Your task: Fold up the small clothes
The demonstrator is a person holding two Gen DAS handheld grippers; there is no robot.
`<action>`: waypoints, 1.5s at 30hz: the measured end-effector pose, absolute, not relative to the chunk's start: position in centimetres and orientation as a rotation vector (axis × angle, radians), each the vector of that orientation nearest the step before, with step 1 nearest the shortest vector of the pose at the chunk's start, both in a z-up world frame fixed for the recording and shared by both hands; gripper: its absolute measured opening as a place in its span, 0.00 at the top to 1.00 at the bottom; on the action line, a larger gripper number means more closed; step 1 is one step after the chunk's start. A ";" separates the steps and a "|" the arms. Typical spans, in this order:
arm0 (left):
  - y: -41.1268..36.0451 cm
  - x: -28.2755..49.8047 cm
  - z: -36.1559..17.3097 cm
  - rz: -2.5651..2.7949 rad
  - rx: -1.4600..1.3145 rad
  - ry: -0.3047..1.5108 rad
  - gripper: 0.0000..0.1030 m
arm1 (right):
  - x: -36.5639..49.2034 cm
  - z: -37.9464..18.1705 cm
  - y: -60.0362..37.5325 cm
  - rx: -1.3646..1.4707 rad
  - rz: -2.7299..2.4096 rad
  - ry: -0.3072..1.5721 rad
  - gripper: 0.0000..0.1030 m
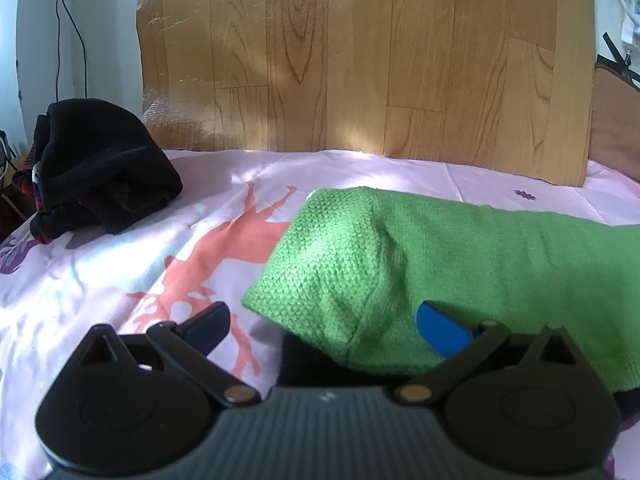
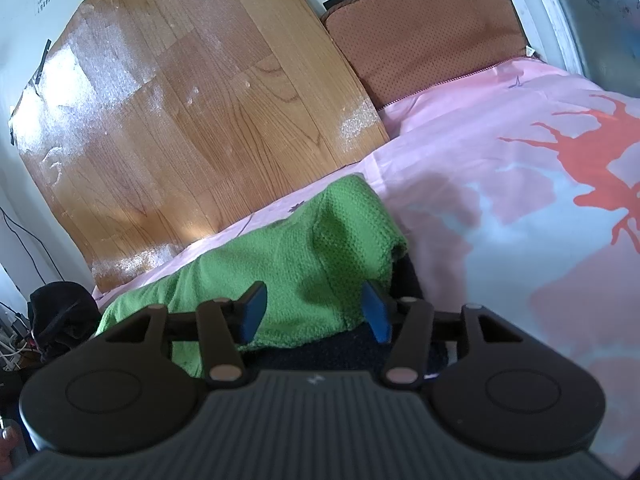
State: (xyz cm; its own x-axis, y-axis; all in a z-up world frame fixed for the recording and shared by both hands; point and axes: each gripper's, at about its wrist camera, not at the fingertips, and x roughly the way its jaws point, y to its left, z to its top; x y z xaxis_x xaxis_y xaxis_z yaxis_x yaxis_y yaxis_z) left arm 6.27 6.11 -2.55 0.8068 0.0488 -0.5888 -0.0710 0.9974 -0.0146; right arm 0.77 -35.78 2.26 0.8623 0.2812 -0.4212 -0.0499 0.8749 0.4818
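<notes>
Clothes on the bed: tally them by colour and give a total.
Green: 1, the green knit garment.
Black: 1, the black bundle.
Total: 2. A dark piece shows under the green one; I cannot tell whether it is separate.

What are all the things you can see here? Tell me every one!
green knitted garment: one, green, lying on the bedsheet
pile of black clothes: one, black, far left on the bedsheet
pink bedsheet with orange print: one, pink, under everything
wood-pattern board: one, brown, standing behind the bed
brown cushion: one, brown, beside the board
left tongs: open wide, over the garment's edge
right tongs: open, garment between them
</notes>
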 end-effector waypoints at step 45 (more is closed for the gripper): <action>6.1 6.5 -2.6 0.060 -0.043 0.649 0.00 | 1.8 2.9 -39.0 0.639 0.088 0.657 0.27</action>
